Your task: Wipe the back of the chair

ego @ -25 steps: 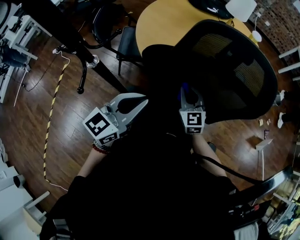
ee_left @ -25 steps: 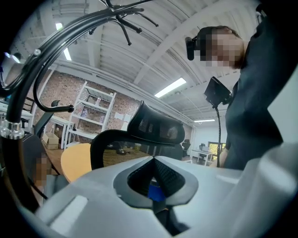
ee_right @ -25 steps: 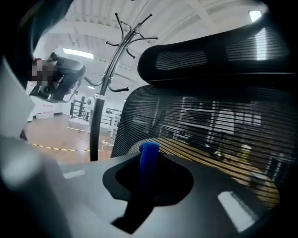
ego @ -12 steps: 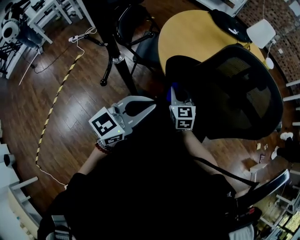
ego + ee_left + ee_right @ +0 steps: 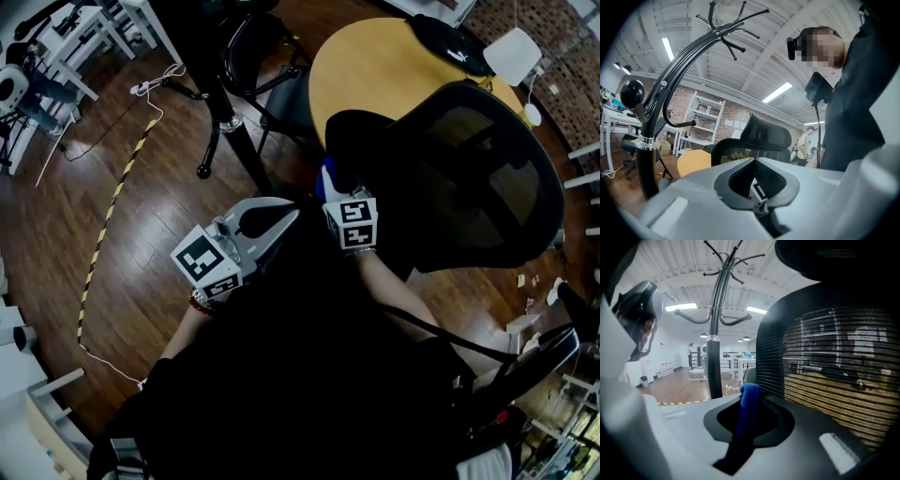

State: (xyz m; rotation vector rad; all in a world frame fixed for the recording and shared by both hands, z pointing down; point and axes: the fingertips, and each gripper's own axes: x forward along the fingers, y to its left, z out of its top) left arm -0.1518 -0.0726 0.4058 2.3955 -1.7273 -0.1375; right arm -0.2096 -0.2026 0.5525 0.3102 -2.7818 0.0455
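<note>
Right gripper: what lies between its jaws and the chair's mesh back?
Only the blue cloth, clamped in the right gripper, its tip by the chair back; the right gripper view shows it.

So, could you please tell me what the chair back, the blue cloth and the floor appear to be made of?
The chair back: black woven mesh, matte; the room shows through its fine horizontal strands.
The blue cloth: soft, fuzzy fabric, possibly microfibre; nubbly pile.
The floor: dark glossy wood-look planks; real wood or laminate unclear.

Round yellow table (image 5: 394,70) up top, black coat rack (image 5: 715,371) nearby, striped tape (image 5: 112,199) (yellow-black) crossing the wood floor (image 5: 141,272).
</note>
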